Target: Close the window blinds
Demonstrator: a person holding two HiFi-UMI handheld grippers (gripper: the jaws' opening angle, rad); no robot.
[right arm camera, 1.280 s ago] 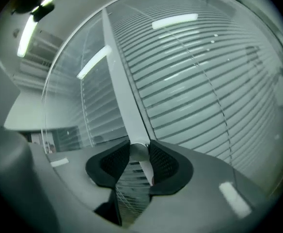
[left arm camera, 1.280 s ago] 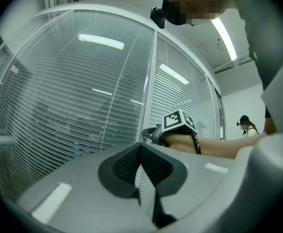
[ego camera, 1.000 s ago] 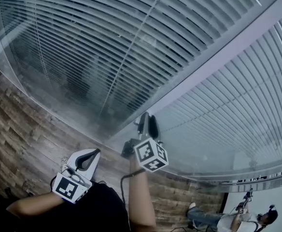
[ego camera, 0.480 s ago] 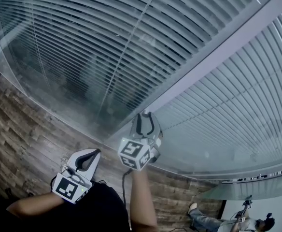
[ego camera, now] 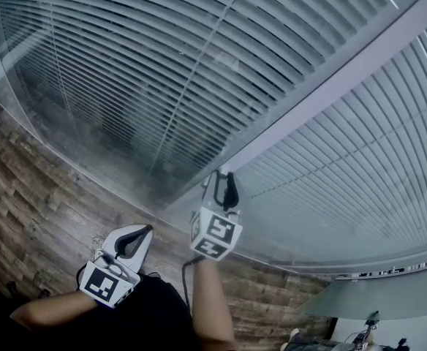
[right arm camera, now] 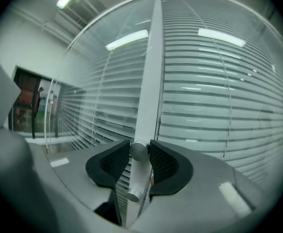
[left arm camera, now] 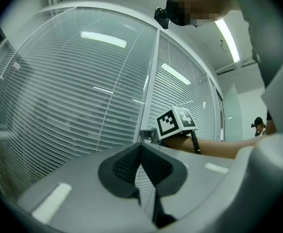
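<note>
The right gripper (ego camera: 224, 185) is closing its jaws on a small round knob (right arm camera: 138, 151) on the post (right arm camera: 150, 72) between the two panes. Both pads look to touch it. The left gripper (left arm camera: 140, 163) hangs nearer and to the left, jaws together and empty. The blinds (ego camera: 148, 72) behind the glass look partly open. This seems the gripping step; next, firm the hold and twist the knob to tilt the slats shut.

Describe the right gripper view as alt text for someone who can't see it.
The right gripper is closing its jaws on a round metal knob on the window's upright frame post, pads touching both sides. Slatted blinds fill the view on either side.
</note>
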